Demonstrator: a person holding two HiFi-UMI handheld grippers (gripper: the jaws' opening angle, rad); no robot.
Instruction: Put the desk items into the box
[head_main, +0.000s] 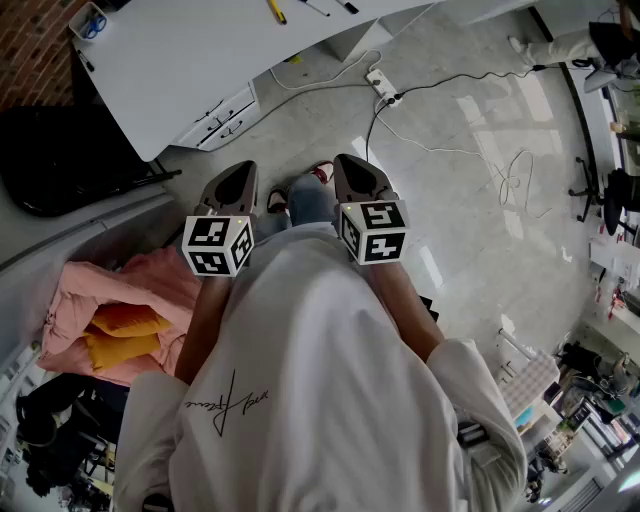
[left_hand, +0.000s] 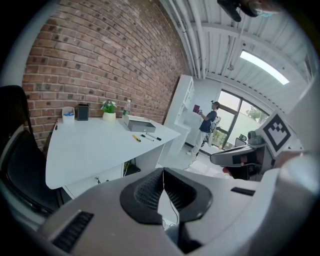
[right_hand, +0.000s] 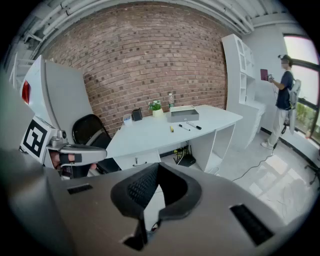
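The white desk (head_main: 190, 60) stands a few steps ahead of me. On it lie a grey open box (right_hand: 183, 115), a yellow marker (right_hand: 171, 129) and two dark pens (right_hand: 192, 126); the same box (left_hand: 140, 124) and marker (left_hand: 136, 138) show in the left gripper view. A small plant (right_hand: 157, 108), a cup (left_hand: 68, 114) and a black holder (left_hand: 83, 111) stand by the brick wall. My left gripper (head_main: 243, 170) (left_hand: 163, 171) and right gripper (head_main: 346, 160) (right_hand: 157, 165) are held side by side over the floor, far from the desk. Both are shut with nothing between them.
A black office chair (head_main: 60, 160) stands left of the desk, and a drawer unit (head_main: 220, 115) sits under it. A power strip with cables (head_main: 383, 88) lies on the floor ahead. Pink and yellow cloth (head_main: 120, 310) is piled at my left. A person (right_hand: 285, 100) stands by the white shelves.
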